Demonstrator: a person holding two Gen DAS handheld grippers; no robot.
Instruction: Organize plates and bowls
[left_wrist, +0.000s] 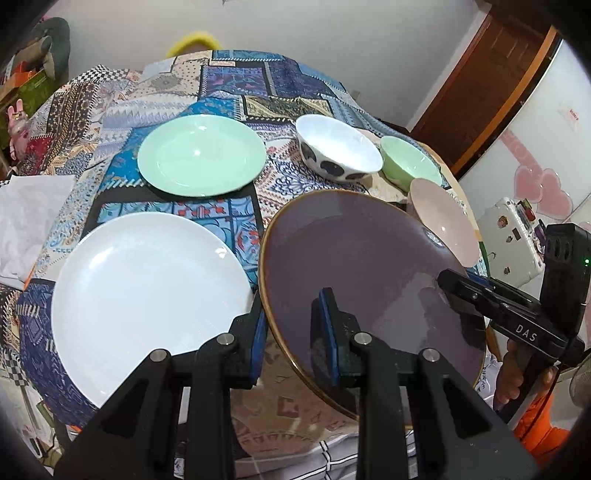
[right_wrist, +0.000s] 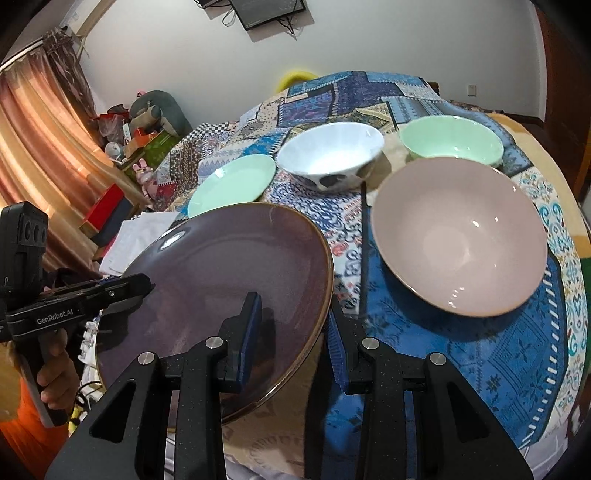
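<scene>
A dark purple plate (left_wrist: 369, 258) (right_wrist: 229, 258) with a gold rim hangs tilted above the table's near edge, held from both sides. My left gripper (left_wrist: 291, 332) (right_wrist: 142, 284) is shut on its left rim, and my right gripper (right_wrist: 293, 332) (left_wrist: 452, 282) is shut on its right rim. On the patchwork cloth lie a large white plate (left_wrist: 147, 295) just left of the purple one and a mint green plate (left_wrist: 201, 155) (right_wrist: 232, 184) behind it. A white bowl with dark spots (left_wrist: 338, 144) (right_wrist: 332, 155), a green bowl (left_wrist: 406, 158) (right_wrist: 450, 136) and a pink bowl (left_wrist: 443, 221) (right_wrist: 458, 236) stand to the right.
White paper (left_wrist: 29, 214) lies at the table's left edge. A thin black stick (right_wrist: 364, 251) lies between the purple plate and the pink bowl. A white box (left_wrist: 509, 240) sits off the table's right side. A person's hands hold both gripper handles.
</scene>
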